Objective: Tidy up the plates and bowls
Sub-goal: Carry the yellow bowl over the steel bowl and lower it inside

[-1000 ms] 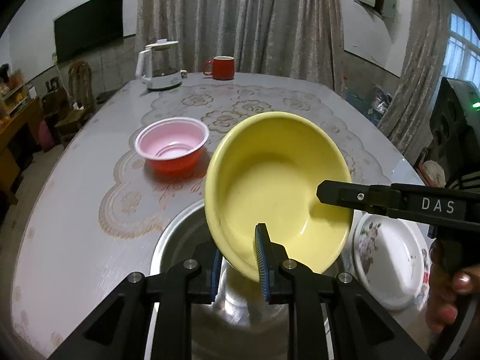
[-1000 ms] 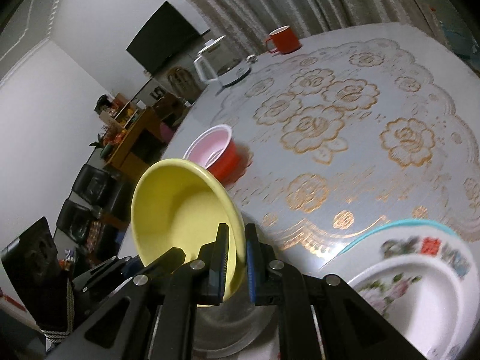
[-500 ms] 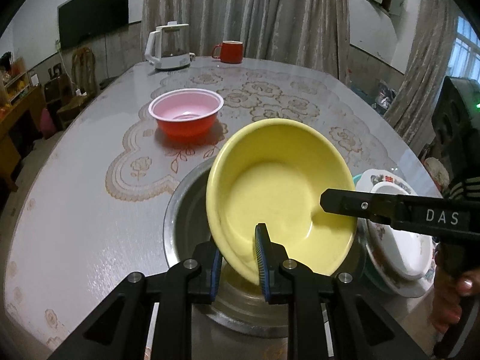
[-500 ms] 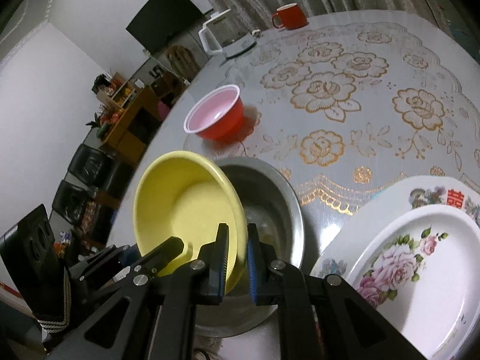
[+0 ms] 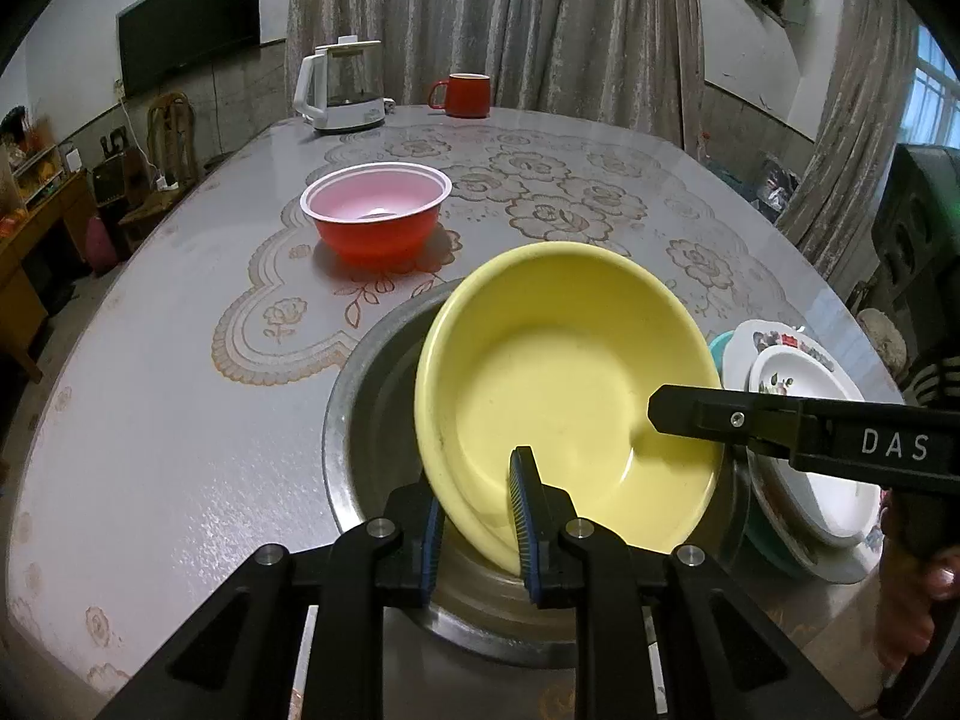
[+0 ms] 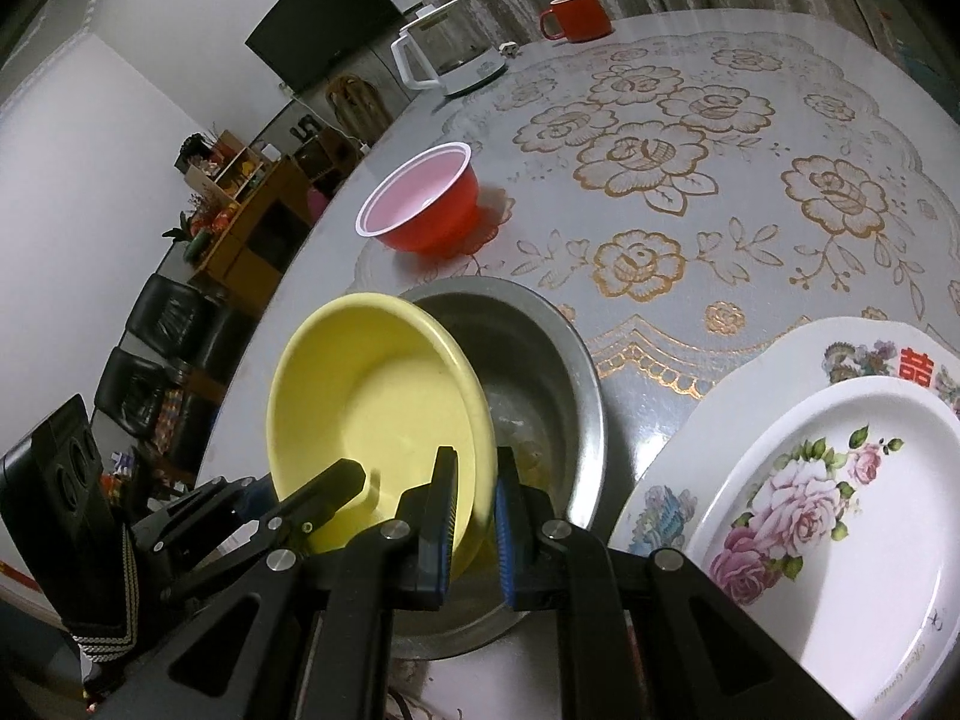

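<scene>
Left wrist view: the left gripper (image 5: 477, 507) is pinching the near rim of the yellow bowl (image 5: 564, 384), one blue pad inside the wall and one outside, so it's clamped on that bowl. The bowl is sitting tilted inside the steel basin (image 5: 372, 396), its far edge riding higher than the near one. The right gripper (image 5: 660, 411) is poking in from the right side, its black finger lying over the bowl's right rim (only one finger is showing here, so this view alone isn't telling me how its jaws stand). A hand (image 5: 918, 618) is wrapping around its handle at the right edge. Just right of the basin, a stack of plates (image 5: 798, 420) is sitting on the table (image 5: 150, 420). Further back, a red bowl (image 5: 375, 219) with a pink inside is standing on the lace mat, well apart from the basin. A white kettle (image 5: 342, 87) and a red mug (image 5: 462, 95) are standing at the far edge.

Right wrist view: the right gripper (image 6: 474, 519) is closing its two blue pads on the yellow bowl's (image 6: 366, 408) rim, wall squeezed between them. The left gripper (image 6: 336, 483) is reaching in from the lower left, holding the opposite rim. The bowl is leaning over the left part of the steel basin (image 6: 540, 372). The floral plates (image 6: 828, 516) are lying to the right, the red bowl (image 6: 429, 210) beyond.
</scene>
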